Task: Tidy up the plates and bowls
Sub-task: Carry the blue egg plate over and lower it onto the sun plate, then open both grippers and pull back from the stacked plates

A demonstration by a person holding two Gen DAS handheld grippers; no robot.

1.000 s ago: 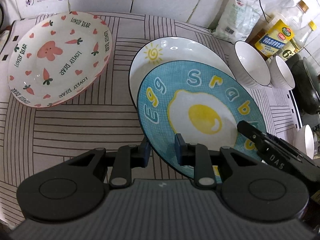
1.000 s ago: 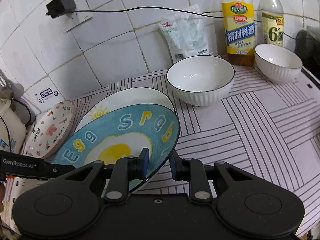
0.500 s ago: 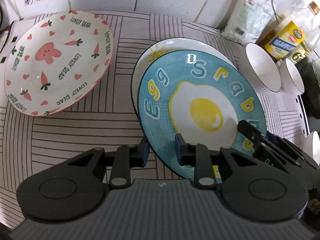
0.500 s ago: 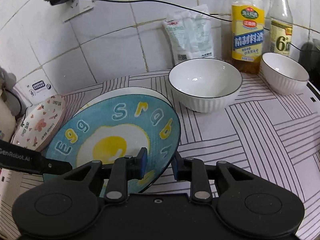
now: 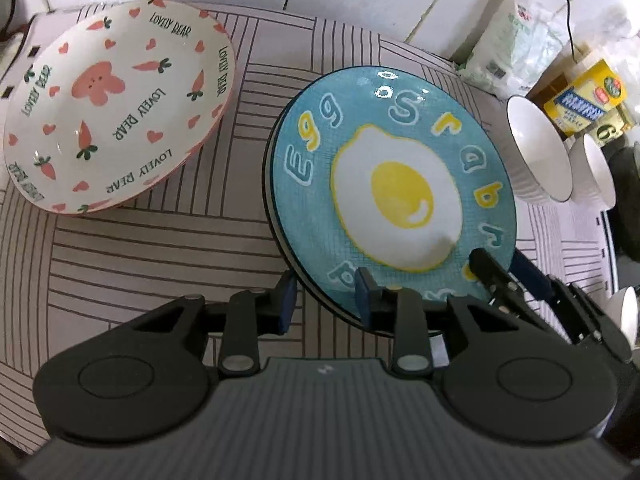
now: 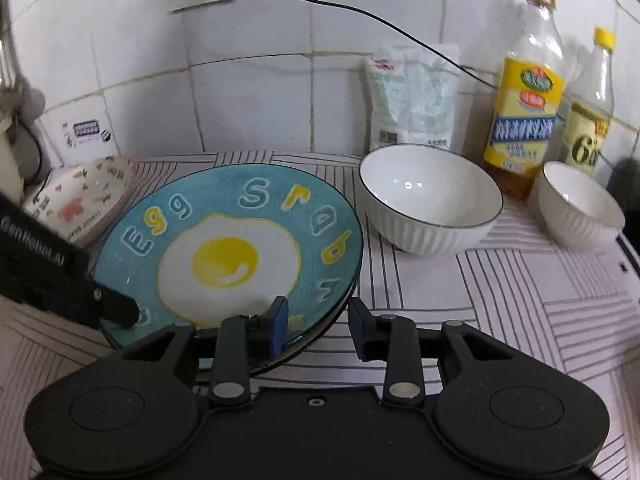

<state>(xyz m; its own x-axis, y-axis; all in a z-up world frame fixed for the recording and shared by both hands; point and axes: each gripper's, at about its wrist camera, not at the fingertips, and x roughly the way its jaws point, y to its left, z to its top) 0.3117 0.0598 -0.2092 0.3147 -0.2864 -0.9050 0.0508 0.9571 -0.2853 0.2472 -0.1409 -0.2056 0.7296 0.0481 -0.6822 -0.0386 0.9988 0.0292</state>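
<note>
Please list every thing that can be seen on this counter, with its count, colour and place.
egg plate: one, blue, centre, stacked on another plate
lower plate: one, only its dark rim shows
bear plate: one, white and pink, far left
bowls: two, white, large and small, right of the plates
bottles: two, yellow labels, by the wall
bag: one, white, against the tiles
mat: one, striped, under everything
left gripper, right gripper: black, fingers have just been opening, egg plate rim between them
</note>
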